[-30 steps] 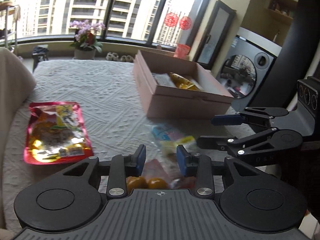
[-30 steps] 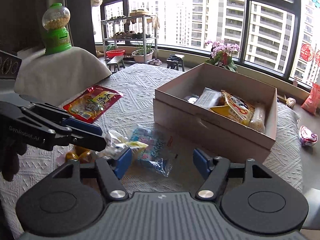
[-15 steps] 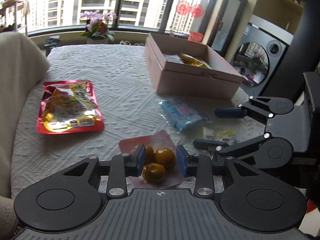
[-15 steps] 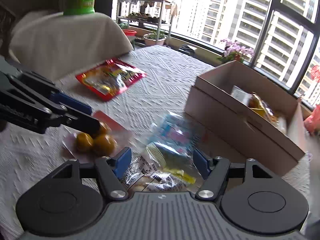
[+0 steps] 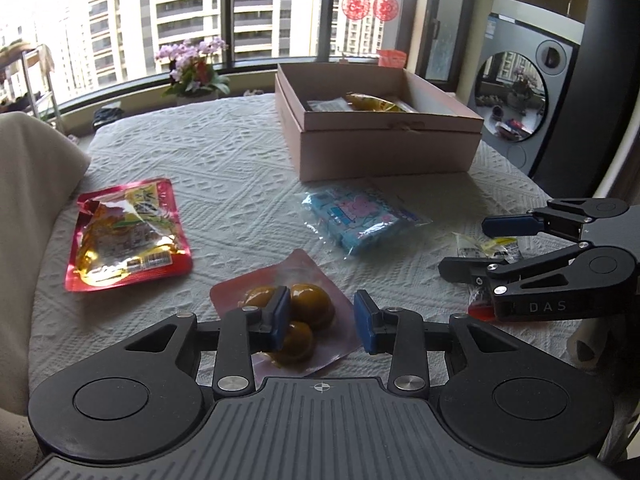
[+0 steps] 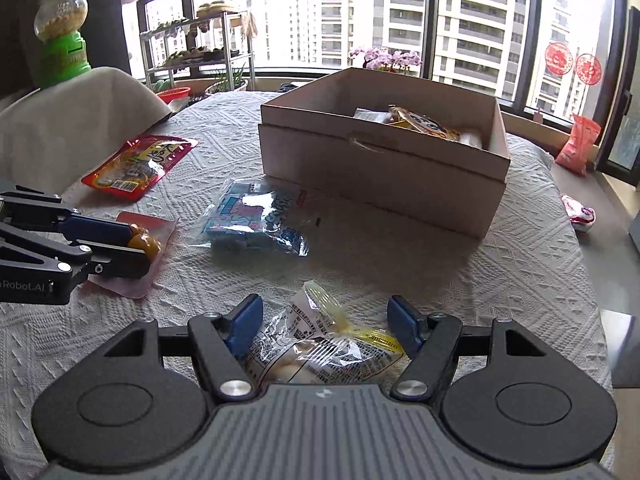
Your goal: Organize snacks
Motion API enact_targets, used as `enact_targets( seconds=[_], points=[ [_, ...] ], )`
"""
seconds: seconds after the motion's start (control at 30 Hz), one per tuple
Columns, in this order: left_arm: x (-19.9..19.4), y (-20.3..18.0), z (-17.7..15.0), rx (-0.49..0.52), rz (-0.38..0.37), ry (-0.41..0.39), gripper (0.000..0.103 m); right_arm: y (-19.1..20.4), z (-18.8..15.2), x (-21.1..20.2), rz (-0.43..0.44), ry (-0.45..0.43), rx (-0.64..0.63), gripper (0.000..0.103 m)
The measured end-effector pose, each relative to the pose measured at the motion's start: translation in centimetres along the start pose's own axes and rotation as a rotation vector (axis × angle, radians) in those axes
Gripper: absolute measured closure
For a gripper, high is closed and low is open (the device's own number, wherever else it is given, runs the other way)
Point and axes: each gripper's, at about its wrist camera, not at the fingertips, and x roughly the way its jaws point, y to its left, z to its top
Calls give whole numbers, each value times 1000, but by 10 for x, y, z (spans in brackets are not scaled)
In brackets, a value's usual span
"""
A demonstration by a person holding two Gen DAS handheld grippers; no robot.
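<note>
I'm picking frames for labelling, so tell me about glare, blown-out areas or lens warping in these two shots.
Left wrist view: the window is overexposed at upper left, and foil glare streaks the red snack packet. Right wrist view: the sky between the towers is blown out, and the clear wrapper between the tongs glints. Both views: fisheye bends the window frames, yet the table items stay sharp.

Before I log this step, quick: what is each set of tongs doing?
Left tongs: opening, around the pouch of brown eggs, not gripping.
Right tongs: open, straddling the clear snack packet, not clamped.
</note>
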Motion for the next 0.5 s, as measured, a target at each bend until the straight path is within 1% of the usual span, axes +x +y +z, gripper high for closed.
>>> enact_targets(
  seconds=[0.1, 0.17, 0.2, 0.27, 0.3, 0.37, 0.4, 0.43, 0.5],
  points=[
    [-2, 2, -1, -27, -70, 4, 53, 7, -4, 0, -25, -23, 2, 31],
    [-4, 3, -2, -28, -99, 5, 53, 7, -4, 0, -33, -18, 12, 28],
    [-6, 2, -3, -20, -102, 2, 53, 6, -4, 0, -32, -17, 18, 27],
    [-12, 2, -5, -7, -75, -29, 53, 5, -3, 0, -30, -15, 22, 26],
    [-15, 3, -5, 1, -42, -48, 53, 5, -3, 0, -32, -14, 20, 26],
    [-19, 7, -5, 22, 67, -71, 54, 6, -3, 1, -34, -14, 17, 26],
    [-20, 10, -5, 22, 97, -70, 55, 5, -3, 1, -33, -15, 18, 26],
    [-20, 15, -5, 13, 108, -61, 55, 5, -3, 1, -31, -15, 19, 26],
    [-17, 24, -4, -10, 75, -25, 55, 5, -3, 0, -29, -16, 19, 26]
  ],
)
